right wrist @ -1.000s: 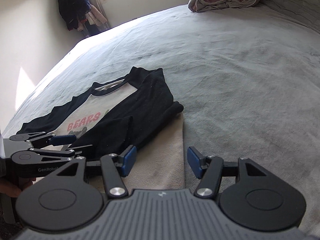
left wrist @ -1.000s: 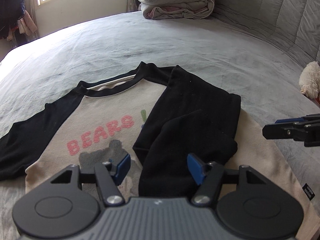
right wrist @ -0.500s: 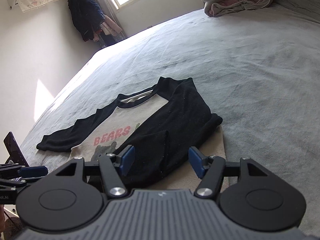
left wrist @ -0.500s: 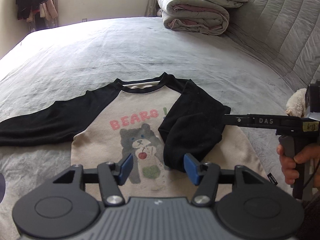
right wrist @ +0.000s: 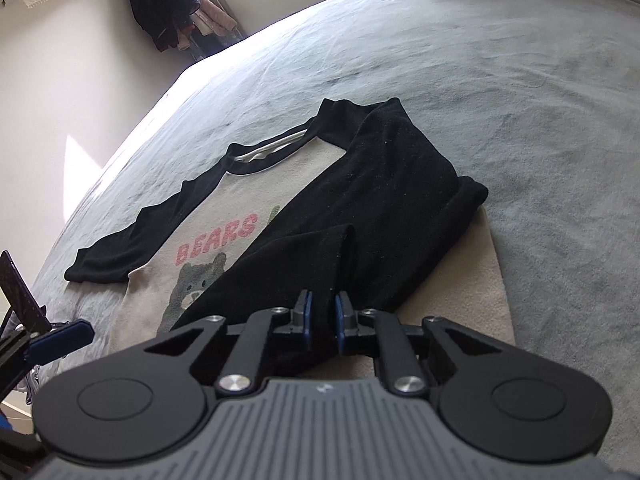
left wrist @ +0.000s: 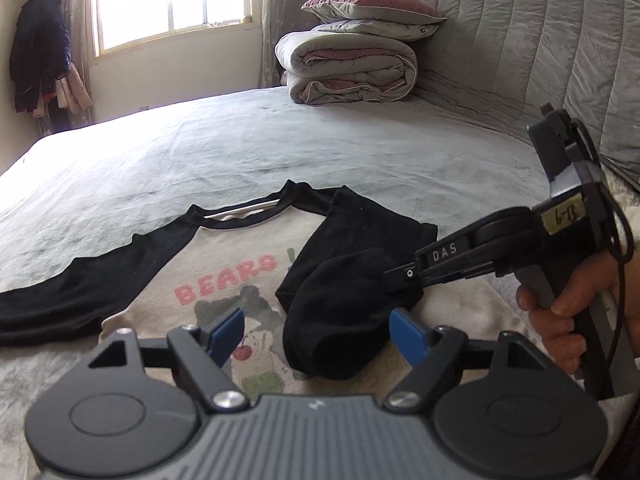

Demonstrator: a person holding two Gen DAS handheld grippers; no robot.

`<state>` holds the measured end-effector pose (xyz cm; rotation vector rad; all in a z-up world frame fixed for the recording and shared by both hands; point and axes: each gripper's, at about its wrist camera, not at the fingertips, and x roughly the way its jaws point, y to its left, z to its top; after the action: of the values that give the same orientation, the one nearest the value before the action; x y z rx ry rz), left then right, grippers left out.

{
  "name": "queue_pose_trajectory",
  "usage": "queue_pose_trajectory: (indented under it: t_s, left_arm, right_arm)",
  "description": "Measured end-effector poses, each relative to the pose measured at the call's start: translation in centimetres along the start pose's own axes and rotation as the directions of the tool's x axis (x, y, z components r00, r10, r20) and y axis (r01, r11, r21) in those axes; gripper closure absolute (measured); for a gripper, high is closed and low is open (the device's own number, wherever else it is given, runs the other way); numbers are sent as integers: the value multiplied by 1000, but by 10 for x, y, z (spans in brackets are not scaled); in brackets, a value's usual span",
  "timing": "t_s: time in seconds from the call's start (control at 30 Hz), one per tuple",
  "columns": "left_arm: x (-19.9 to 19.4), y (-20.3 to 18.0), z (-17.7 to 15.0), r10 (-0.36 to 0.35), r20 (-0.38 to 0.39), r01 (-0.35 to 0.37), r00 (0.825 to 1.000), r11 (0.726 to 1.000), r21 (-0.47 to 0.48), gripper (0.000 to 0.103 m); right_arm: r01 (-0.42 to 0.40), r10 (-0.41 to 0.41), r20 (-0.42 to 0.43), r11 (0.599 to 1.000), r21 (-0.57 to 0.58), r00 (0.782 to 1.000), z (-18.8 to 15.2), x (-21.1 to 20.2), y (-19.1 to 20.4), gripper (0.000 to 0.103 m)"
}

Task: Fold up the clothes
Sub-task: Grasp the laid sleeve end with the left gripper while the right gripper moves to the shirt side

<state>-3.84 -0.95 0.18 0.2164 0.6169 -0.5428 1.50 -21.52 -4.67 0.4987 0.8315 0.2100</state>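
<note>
A cream sweatshirt with black sleeves and a pink "BEARS" bear print lies face up on the grey bed. Its right black sleeve is folded over the chest; the other sleeve lies stretched out to the left. My right gripper is shut on the cuff end of the folded sleeve; it shows from the side in the left wrist view. My left gripper is open and empty, hovering above the shirt's lower front.
A rolled duvet and a pillow lie at the far end by the padded headboard. Dark clothes hang by the window. The bed's left edge drops toward the wall.
My right gripper has shut on the folded sleeve's cuff; half a second ago it was open. My left gripper has drawn back and tilted up, staying open.
</note>
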Motion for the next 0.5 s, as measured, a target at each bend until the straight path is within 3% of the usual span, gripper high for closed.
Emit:
queue_pose_trajectory:
  t_s: [0.13, 0.23, 0.27, 0.3, 0.37, 0.43, 0.5]
  left_arm:
    - [22, -9, -11, -18, 58, 13, 998, 997, 76, 21]
    - [17, 12, -13, -141, 100, 145, 985, 989, -38, 21]
    - [15, 30, -15, -207, 104, 221, 973, 965, -143, 18]
    - [12, 48, -16, -272, 115, 293, 955, 924, -246, 14]
    - [8, 83, -20, -381, 153, 409, 912, 803, -433, 13]
    - [7, 118, -28, -430, 190, 452, 882, 663, -597, 13]
    - [8, 142, -37, -453, 202, 454, 868, 561, -692, 12]
  right_arm:
    - [-125, 124, 24, 992, 33, 992, 5, -11, 8, 92]
    - [-228, 227, 42, 973, 28, 973, 11, -16, 20, 92]
    - [-254, 253, 48, 967, 22, 966, 12, -17, 24, 92]
    - [-278, 277, 53, 961, 9, 959, 13, -18, 29, 92]
    - [-325, 325, 61, 946, -15, 944, 14, -19, 39, 92]
    - [-363, 364, 58, 931, -30, 930, 14, -16, 47, 92]
    - [-394, 396, 49, 918, -47, 917, 12, -11, 55, 92]
